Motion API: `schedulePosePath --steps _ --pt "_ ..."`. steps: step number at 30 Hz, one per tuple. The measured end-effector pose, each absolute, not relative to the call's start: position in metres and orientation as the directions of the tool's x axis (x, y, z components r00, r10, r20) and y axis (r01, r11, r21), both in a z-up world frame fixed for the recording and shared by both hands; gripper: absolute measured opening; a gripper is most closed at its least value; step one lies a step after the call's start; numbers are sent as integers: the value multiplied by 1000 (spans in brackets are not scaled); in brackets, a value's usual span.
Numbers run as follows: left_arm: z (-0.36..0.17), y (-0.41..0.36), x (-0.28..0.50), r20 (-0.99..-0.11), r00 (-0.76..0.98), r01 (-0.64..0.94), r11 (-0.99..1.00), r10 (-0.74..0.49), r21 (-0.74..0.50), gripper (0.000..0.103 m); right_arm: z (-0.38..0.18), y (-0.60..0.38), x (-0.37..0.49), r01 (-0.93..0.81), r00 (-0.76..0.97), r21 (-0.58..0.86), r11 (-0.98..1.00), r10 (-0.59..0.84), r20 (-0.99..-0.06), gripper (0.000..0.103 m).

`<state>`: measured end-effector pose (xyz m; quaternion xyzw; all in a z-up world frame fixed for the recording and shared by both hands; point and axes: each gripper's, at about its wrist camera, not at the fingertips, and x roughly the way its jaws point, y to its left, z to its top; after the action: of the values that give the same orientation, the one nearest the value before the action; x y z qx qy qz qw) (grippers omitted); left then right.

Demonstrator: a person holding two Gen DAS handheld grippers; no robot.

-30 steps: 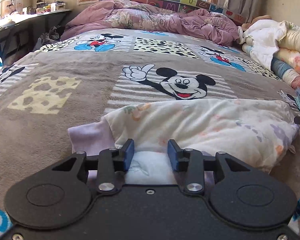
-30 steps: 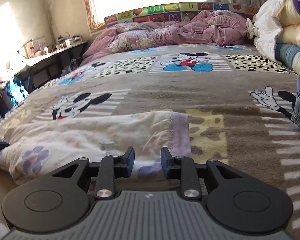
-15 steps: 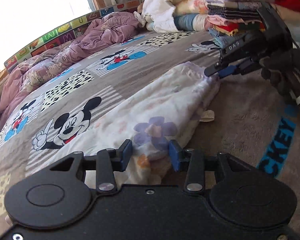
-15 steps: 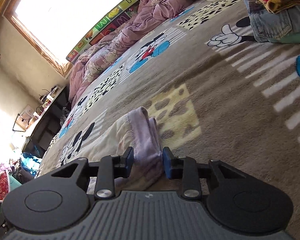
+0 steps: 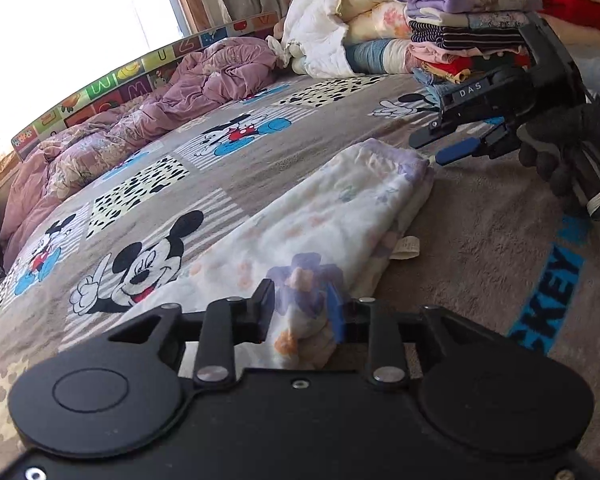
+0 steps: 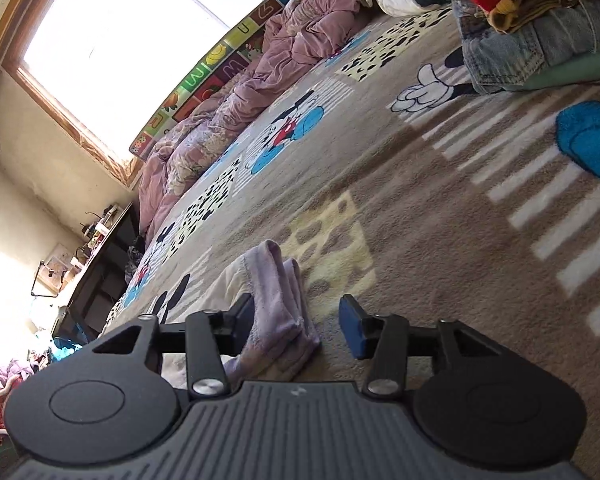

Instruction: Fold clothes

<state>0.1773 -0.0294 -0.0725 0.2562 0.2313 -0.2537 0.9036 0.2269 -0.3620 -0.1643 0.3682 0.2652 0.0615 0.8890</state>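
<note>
A folded cream floral garment [image 5: 320, 224] with a lilac hem lies on the Mickey Mouse blanket [image 5: 148, 200]. My left gripper [image 5: 302, 314] is open, its jaws standing either side of the garment's near end. My right gripper [image 6: 300, 324] is open around the lilac hem end [image 6: 278, 304], which rests against its left finger. The right gripper also shows in the left wrist view [image 5: 456, 144], at the garment's far end.
A tall stack of folded clothes [image 5: 464, 36] stands at the bed's far right, with denim at its base [image 6: 504, 56]. A crumpled pink duvet [image 5: 140, 120] lies by the window. A desk [image 6: 100, 264] stands at the left wall.
The right gripper's jaws have widened, letting go of the lilac hem. The left gripper's jaws have opened a little around the other end. Both views have tilted slightly further.
</note>
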Motion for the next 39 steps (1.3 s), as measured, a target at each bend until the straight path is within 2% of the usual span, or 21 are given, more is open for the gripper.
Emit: schedulePosePath --steps 1,2,3,5,6,10,11,12,13,14,15,16,19,22,24,29,34,36,39 --pt "-76 -32 180 -555 765 576 732 -325 365 32 -164 -358 231 68 844 679 731 321 -429 51" --pt "-81 -33 184 -568 762 577 726 -312 374 32 -163 -354 236 54 833 660 749 330 -443 44" --pt "-83 -33 186 -573 759 577 726 -308 374 18 -163 -348 241 41 820 634 773 336 -463 28" --pt "-82 -30 184 -565 763 577 726 -314 374 7 -159 -343 241 25 819 612 790 335 -467 23" --pt "-79 -29 180 -559 764 580 722 -322 377 5 -154 -342 237 13 825 611 792 337 -454 16" --pt "-81 -25 176 -572 751 596 712 -330 372 4 -151 -345 228 34 824 598 801 316 -471 15" --pt "-84 -27 177 -582 745 599 710 -325 371 6 -154 -345 230 42 815 585 810 311 -489 16" --pt "-85 -29 177 -591 741 601 707 -320 372 15 -157 -344 232 50 809 572 819 303 -504 24" --pt "-82 -29 176 -586 741 599 716 -328 357 28 -158 -345 230 59 814 576 815 294 -500 27" --pt "-76 -28 174 -573 744 595 731 -344 334 52 -158 -347 226 68 825 587 807 285 -488 38" --pt "-70 -27 172 -559 748 590 746 -359 310 51 -158 -350 223 77 836 598 798 276 -475 48" --pt "-63 -24 171 -544 752 581 764 -372 281 50 -158 -352 221 80 841 608 790 274 -467 49" --pt "-52 -13 180 -502 770 527 836 -393 153 48 -160 -354 219 83 846 634 769 282 -452 49" --pt "-65 -4 205 -538 774 412 911 -333 28 46 -162 -353 222 78 840 639 765 294 -455 49" --pt "-87 -8 219 -626 727 377 926 -282 21 46 -167 -342 237 78 807 572 817 285 -517 44" --pt "-83 -11 211 -606 752 349 937 -261 30 47 -165 -335 254 69 794 517 853 266 -546 42" --pt "-65 4 183 -542 795 319 948 -272 -8 47 -161 -355 230 142 831 636 759 257 -493 47" --pt "-60 15 171 -523 803 292 953 -287 -76 50 -166 -362 217 168 835 711 683 284 -471 53" --pt "-58 27 153 -497 809 260 950 -312 -173 51 -180 -359 205 206 807 822 531 382 -450 55"
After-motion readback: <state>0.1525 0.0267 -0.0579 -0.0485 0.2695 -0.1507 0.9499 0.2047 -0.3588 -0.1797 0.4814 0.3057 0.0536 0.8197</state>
